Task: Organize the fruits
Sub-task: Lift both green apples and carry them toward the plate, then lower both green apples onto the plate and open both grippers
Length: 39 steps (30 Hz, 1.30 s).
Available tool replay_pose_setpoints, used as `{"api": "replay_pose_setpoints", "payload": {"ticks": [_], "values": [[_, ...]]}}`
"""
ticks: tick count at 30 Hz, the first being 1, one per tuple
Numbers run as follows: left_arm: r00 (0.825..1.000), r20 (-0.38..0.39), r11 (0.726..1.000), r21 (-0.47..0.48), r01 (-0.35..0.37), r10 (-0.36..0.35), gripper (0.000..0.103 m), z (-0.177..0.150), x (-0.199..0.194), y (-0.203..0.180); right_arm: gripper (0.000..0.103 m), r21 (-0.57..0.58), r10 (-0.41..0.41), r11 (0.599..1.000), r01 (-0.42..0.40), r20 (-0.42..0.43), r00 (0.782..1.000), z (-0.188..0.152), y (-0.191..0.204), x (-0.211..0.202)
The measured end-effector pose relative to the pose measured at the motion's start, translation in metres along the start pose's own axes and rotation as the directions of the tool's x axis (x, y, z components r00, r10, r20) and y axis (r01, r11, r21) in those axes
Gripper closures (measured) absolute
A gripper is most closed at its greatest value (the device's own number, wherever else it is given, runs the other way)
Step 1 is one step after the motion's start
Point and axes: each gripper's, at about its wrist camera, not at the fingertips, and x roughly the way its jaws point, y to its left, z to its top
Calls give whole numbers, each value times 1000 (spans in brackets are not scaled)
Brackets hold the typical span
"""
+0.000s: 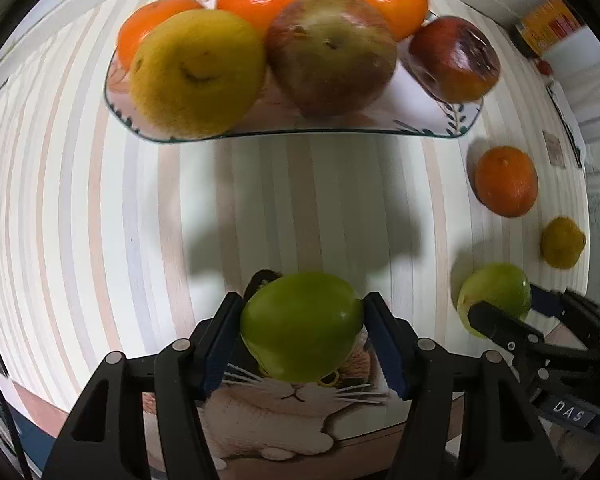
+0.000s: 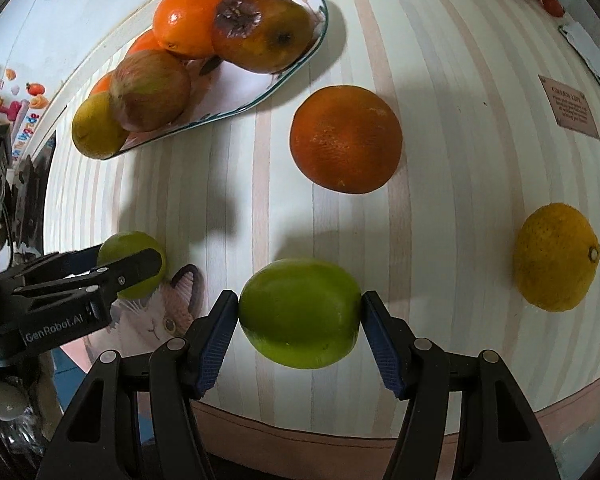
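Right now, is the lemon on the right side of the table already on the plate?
No, that lemon rests on the striped table, apart from the plate.

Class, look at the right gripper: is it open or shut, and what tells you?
Shut on a green apple. In the right wrist view, both fingers of the right gripper press against the apple's sides, no gap showing.

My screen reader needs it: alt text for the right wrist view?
The right gripper clamps a green apple over a striped table. An orange and lemon lie loose; a fruit-filled plate sits back left.
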Motion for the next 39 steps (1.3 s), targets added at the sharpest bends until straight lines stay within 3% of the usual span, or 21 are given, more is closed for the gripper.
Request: {"api": "replay_pose_setpoints", "payload": {"ticks": [9,18,24,33,39], "values": [[985,-80,983,-117,142,-152,42,16,7,36,37,35,27,999,-26,-11,1000,3,-10,-1],[991,-113,997,-11,76,-77,42,29,6,14,37,24,14,1000,-13,-21,1000,6,-10,-2],[997,-71,1000,30,7,-5,43,24,6,-16,37,14,-6,1000,6,-15,1000,4,-5,-3],[1000,8,999,-29,16,-16,44,30,-26,4,37,31,34,999,-35,16,999,7,-1,-8],[995,28,992,-85,97,-95,44,38,-47,20,38,44,88,995,-91,76,993,19,8,-22]]}}
